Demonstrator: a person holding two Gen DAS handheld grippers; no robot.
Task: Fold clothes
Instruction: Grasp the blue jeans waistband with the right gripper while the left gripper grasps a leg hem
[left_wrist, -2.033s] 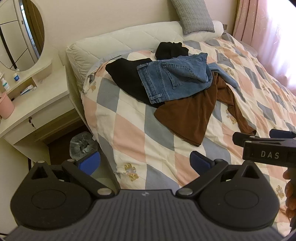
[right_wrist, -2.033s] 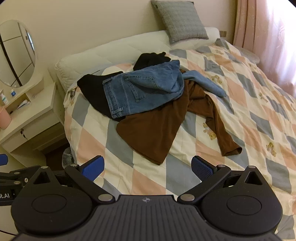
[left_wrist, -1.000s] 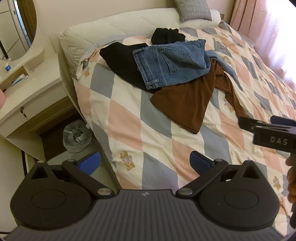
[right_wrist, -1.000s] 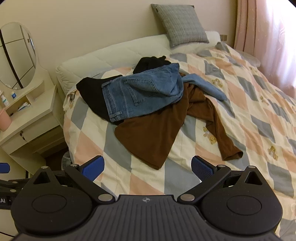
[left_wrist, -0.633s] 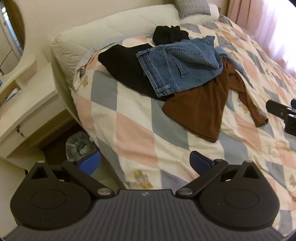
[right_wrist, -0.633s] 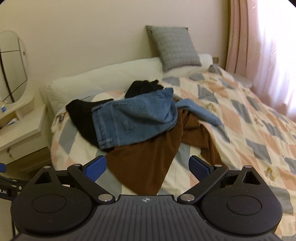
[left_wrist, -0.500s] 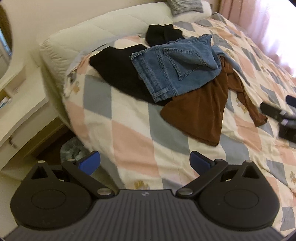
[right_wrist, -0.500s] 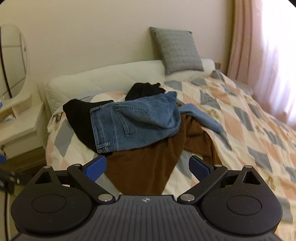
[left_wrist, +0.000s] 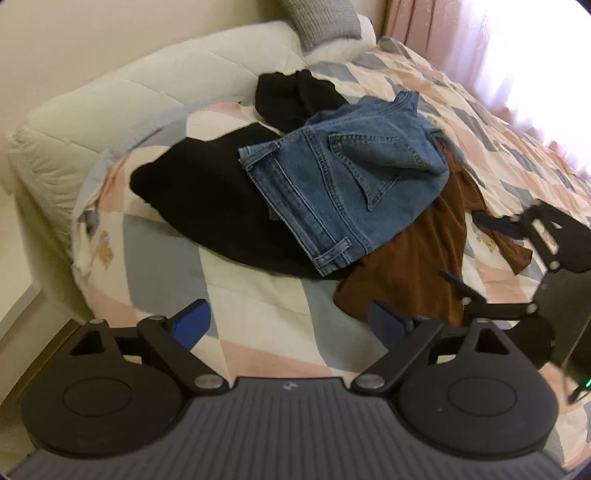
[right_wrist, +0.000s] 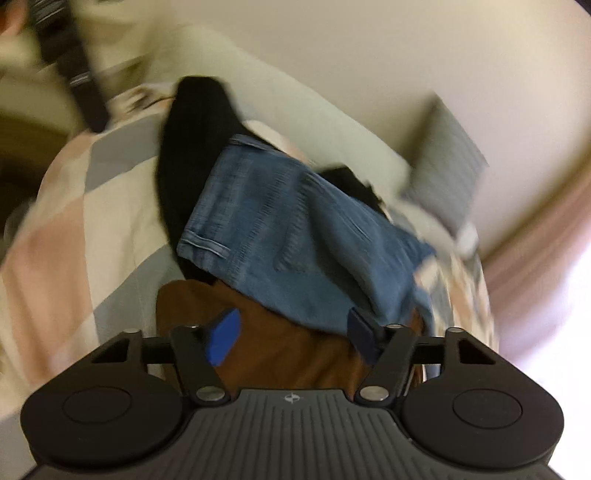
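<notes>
A pile of clothes lies on the checked quilt (left_wrist: 258, 295). Blue jeans (left_wrist: 351, 184) rest on a black garment (left_wrist: 207, 206) and a brown shirt (left_wrist: 417, 266); a second black piece (left_wrist: 291, 96) lies behind them. My left gripper (left_wrist: 288, 323) hovers over bare quilt in front of the pile, its jaws closing with nothing between them. My right gripper (left_wrist: 472, 251) sits over the brown shirt's right side. In the blurred, tilted right wrist view my right gripper (right_wrist: 293, 334) is closing just above the brown shirt (right_wrist: 288, 354), near the jeans (right_wrist: 295, 236); its pads are not pressing on cloth.
A white padded headboard (left_wrist: 147, 85) and a grey pillow (left_wrist: 321, 18) stand behind the pile. Pink curtains (left_wrist: 480, 44) hang at the right. A pale bedside cabinet (left_wrist: 14, 291) is at the left edge of the bed. A dark blurred strap (right_wrist: 74, 66) crosses the top left.
Both grippers have moved in close to the pile and lower. The right wrist has rolled, tilting its view, and its fingers have narrowed. The left fingers have come in slightly.
</notes>
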